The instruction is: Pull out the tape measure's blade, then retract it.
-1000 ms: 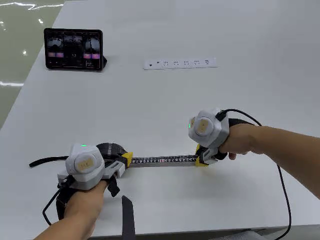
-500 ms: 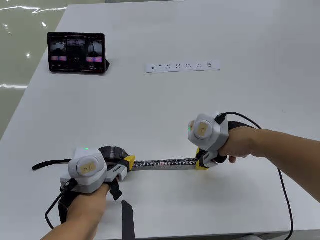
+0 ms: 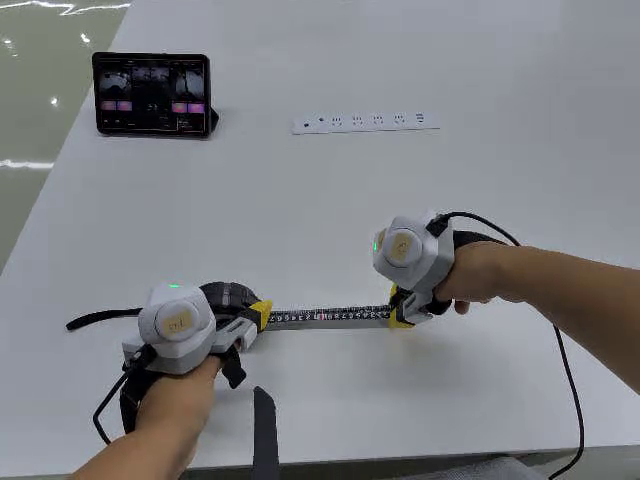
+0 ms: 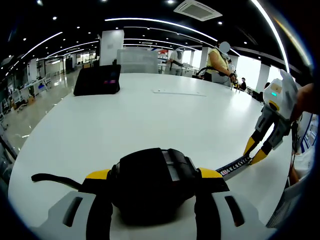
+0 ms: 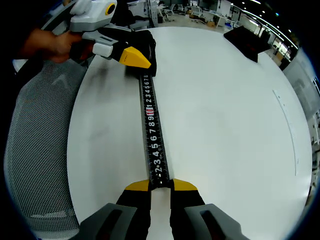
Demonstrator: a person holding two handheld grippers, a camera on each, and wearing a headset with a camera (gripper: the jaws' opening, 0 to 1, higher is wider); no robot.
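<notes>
Left gripper point(image 4: 154, 174) clamps the tape measure case point(image 4: 150, 192), anchoring it by the worktop's point(image 3: 300, 200) front edge. Right gripper point(image 5: 160, 186) pinches the blade point(image 5: 151, 125) tip taut.

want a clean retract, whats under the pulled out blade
The white tabletop shows beside the dark numbered metal blade; the strip beneath is covered by it, and the blade tip by the jaws of the right gripper.
</notes>
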